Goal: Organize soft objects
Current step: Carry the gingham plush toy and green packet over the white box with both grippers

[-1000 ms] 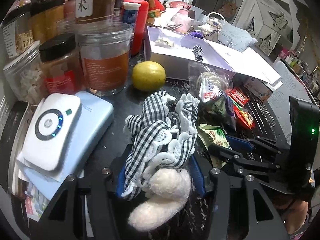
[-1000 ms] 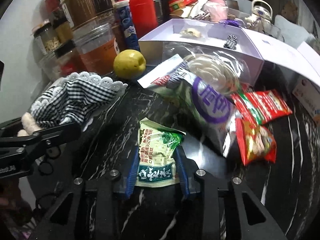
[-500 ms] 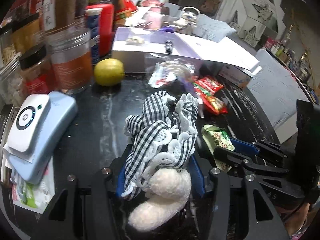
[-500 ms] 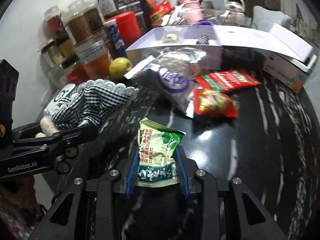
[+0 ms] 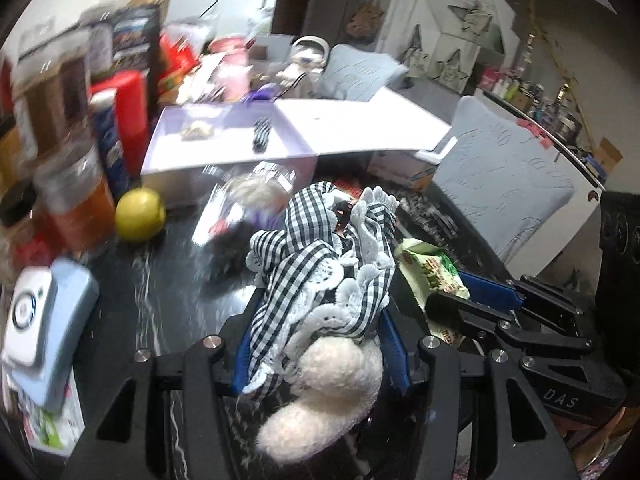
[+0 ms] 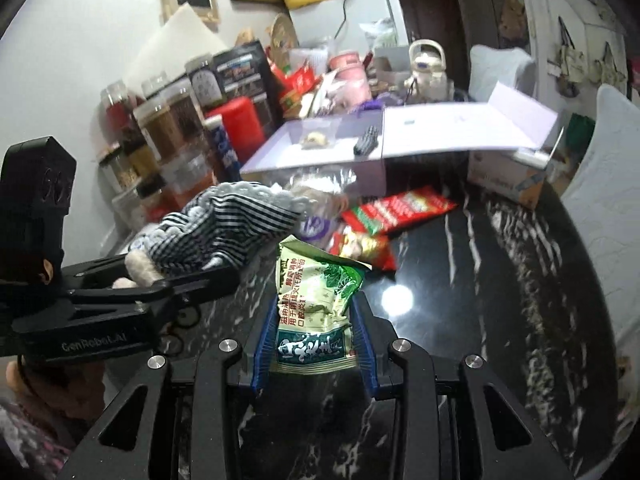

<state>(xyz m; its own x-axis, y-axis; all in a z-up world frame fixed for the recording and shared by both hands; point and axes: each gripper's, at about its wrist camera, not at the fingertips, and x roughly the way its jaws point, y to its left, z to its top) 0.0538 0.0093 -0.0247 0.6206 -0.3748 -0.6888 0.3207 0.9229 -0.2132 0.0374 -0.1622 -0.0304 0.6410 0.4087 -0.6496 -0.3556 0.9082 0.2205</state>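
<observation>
**Both jaws loaded above the cluttered surface**

The open lilac box (image 6: 320,156) sits at the back of the dark marbled surface (image 6: 460,280), its lid (image 6: 460,128) folded out flat to the right. Inside lie a small pale lump (image 6: 314,140) and a dark striped item (image 6: 366,140); what they are is hard to tell at this size. Left of the box stand jars (image 6: 160,124), a red canister (image 6: 240,124) and a blue tube (image 6: 222,144), with a yellow fruit (image 5: 140,216) just in front of them.

The left gripper (image 5: 320,340) has its jaws closed on a checked cloth (image 5: 320,264) with lace trim and a white fluffy piece (image 5: 332,380), held clear of the surface. The right gripper (image 6: 314,332) has its jaws pinched on a green packet (image 6: 316,300), also lifted. The two grippers sit side by side, close together.

Between them and the box lie a clear bag (image 6: 320,196) with a purple mark and two red packets (image 6: 396,208), touching one another. A white carton (image 6: 508,176) rests under the lid's edge. A pale blue device (image 5: 44,320) lies at the left edge.
</observation>
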